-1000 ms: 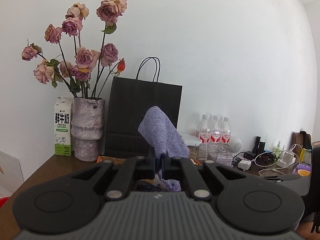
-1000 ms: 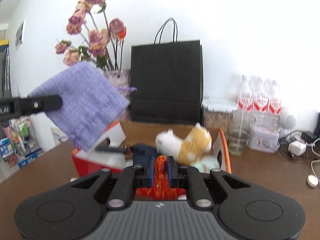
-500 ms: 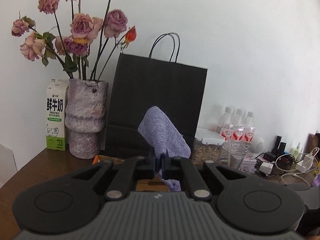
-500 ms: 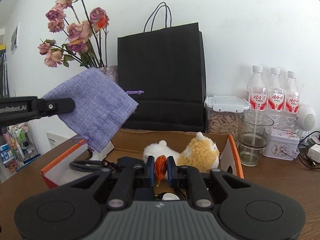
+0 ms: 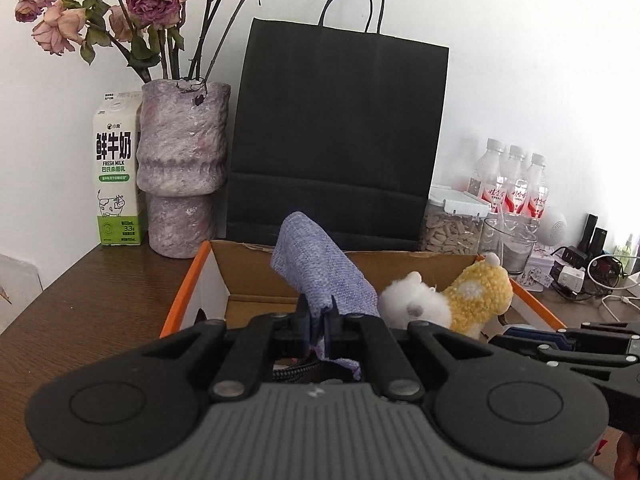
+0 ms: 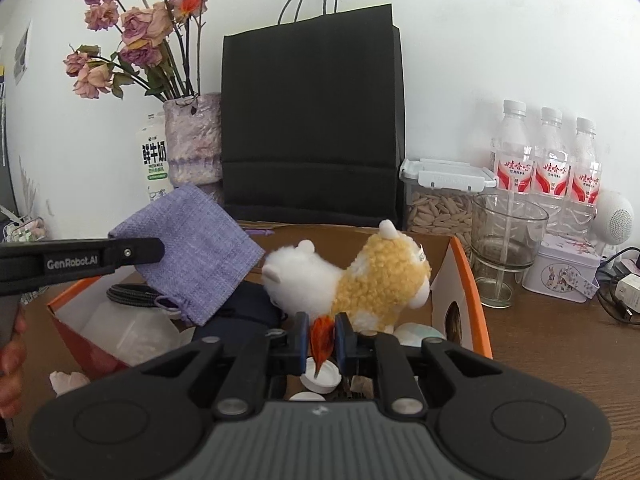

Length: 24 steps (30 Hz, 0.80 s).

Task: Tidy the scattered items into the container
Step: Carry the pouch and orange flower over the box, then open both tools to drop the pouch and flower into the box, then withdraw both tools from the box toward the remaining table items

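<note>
- The left gripper (image 5: 317, 330) is clamped on a lilac woven drawstring pouch (image 6: 192, 256), flat and coarse-textured, hanging above the left part of the box.
- The right gripper (image 6: 321, 338) pinches a small orange-red scrap (image 6: 322, 336), near-narrow, over the near edge of the box; what the scrap is cannot be told.
- The open cardboard box with orange rims (image 6: 472, 292) holds a fluffy white and yellow plush animal (image 6: 360, 276), a coiled black braided cable (image 6: 132, 294), a dark cloth bundle (image 6: 240, 312) and white round lids (image 6: 322, 376).
- Behind the box stands a matte black paper bag with cord handles (image 6: 312, 120); left of it is a rough mottled stone vase of dried roses (image 5: 180, 160).
</note>
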### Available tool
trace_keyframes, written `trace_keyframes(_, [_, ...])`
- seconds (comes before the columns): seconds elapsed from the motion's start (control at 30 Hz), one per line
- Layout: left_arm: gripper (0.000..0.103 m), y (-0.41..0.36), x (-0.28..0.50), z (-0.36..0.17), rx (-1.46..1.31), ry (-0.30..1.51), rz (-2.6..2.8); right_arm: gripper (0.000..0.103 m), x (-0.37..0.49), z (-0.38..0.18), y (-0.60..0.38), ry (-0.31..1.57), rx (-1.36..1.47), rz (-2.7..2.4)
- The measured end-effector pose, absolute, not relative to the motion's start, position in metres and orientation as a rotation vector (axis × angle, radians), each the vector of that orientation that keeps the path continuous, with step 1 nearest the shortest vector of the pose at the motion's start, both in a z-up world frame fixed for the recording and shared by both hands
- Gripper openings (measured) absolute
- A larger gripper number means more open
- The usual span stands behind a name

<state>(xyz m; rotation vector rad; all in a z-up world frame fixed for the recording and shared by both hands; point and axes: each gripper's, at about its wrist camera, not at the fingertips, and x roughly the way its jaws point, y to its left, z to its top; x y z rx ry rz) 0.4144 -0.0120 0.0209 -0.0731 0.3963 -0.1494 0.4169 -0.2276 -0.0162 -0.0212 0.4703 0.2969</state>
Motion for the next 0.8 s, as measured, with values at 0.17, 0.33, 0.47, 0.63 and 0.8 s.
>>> trace_keyframes(0.17, [0.084, -0.01, 0.409, 0.018, -0.078, 0.376, -0.11, 0.068, 0.413, -0.017, -0.229, 0.469, -0.012, 0.291])
trace_keyframes(0.33, [0.103, -0.009, 0.396, 0.023, -0.076, 0.316, -0.084, 0.098, 0.405, -0.013, -0.225, 0.435, -0.034, 0.268])
trace_keyframes(0.47, [0.103, -0.008, 0.381, 0.026, -0.079, 0.275, -0.095, 0.103, 0.398, -0.014, -0.222, 0.435, -0.053, 0.247])
trace_keyframes(0.63, [0.103, -0.007, 0.363, 0.026, -0.076, 0.24, -0.095, 0.103, 0.383, -0.013, -0.222, 0.417, -0.065, 0.235])
trace_keyframes(0.8, [0.103, -0.006, 0.348, 0.02, -0.065, 0.253, -0.131, 0.103, 0.365, -0.014, -0.226, 0.399, -0.07, 0.218])
